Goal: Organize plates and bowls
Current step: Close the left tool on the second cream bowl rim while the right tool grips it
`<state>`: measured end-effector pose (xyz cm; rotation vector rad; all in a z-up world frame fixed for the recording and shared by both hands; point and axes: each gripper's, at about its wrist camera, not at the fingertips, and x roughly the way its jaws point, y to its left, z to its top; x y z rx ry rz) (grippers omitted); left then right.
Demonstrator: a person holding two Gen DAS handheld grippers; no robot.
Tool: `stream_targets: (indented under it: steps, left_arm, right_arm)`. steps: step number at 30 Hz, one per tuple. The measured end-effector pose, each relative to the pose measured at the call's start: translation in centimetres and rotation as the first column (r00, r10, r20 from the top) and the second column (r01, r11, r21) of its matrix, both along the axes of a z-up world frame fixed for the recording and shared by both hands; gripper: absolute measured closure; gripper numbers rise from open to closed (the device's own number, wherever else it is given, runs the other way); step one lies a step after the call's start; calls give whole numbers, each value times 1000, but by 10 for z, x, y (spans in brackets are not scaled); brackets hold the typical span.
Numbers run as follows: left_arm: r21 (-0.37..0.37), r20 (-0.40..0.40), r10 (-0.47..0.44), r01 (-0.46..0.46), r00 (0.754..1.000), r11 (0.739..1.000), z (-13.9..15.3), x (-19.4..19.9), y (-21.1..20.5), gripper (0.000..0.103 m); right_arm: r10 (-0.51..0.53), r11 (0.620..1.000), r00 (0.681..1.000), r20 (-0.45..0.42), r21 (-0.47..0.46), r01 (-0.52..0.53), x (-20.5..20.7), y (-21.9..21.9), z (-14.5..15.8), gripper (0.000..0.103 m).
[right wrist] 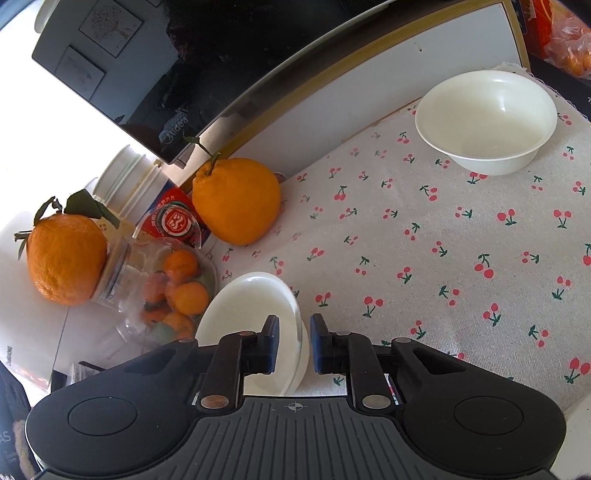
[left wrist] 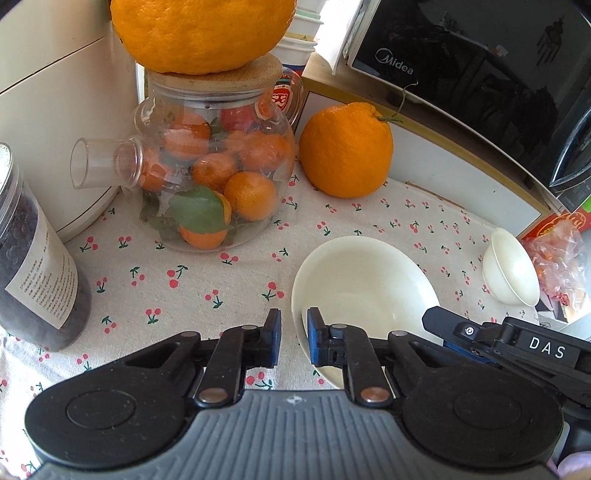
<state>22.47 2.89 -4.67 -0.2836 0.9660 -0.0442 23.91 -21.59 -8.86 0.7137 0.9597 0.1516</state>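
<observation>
A cream plate (left wrist: pixel 364 273) lies on the cherry-print tablecloth (left wrist: pixel 192 280), its near rim between the blue pads of my left gripper (left wrist: pixel 293 341), whose jaws stand slightly apart around the rim. The same plate (right wrist: pixel 255 299) shows in the right wrist view, its rim between the pads of my right gripper (right wrist: pixel 293 345), which also stands slightly open around it. The right gripper's finger (left wrist: pixel 454 326) reaches the plate's right edge. A cream bowl (right wrist: pixel 485 120) stands upright at the far right; it also shows in the left wrist view (left wrist: pixel 509 271).
A glass jar of small oranges (left wrist: pixel 214 170) with a wooden lid and a big orange (left wrist: pixel 203 29) on top stands at the back left. Another large orange (left wrist: pixel 345 151) sits by a microwave stand (left wrist: pixel 461 162). A dark jar (left wrist: pixel 33 266) is left. A red bag (left wrist: pixel 557 254) is right.
</observation>
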Motion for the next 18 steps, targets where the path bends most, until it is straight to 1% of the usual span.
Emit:
stream_targets:
  steps: [12, 18]
  left_arm:
    - [-1, -7, -5, 5, 1000, 1000, -3, 3, -3, 95]
    - [-2, 4, -2, 2, 1000, 1000, 1, 2, -3, 96]
  right_arm:
    - [6, 1000, 1000, -26, 22, -6, 0, 0, -3, 99]
    - [8, 1000, 1000, -18, 19, -7, 0, 1, 2, 100]
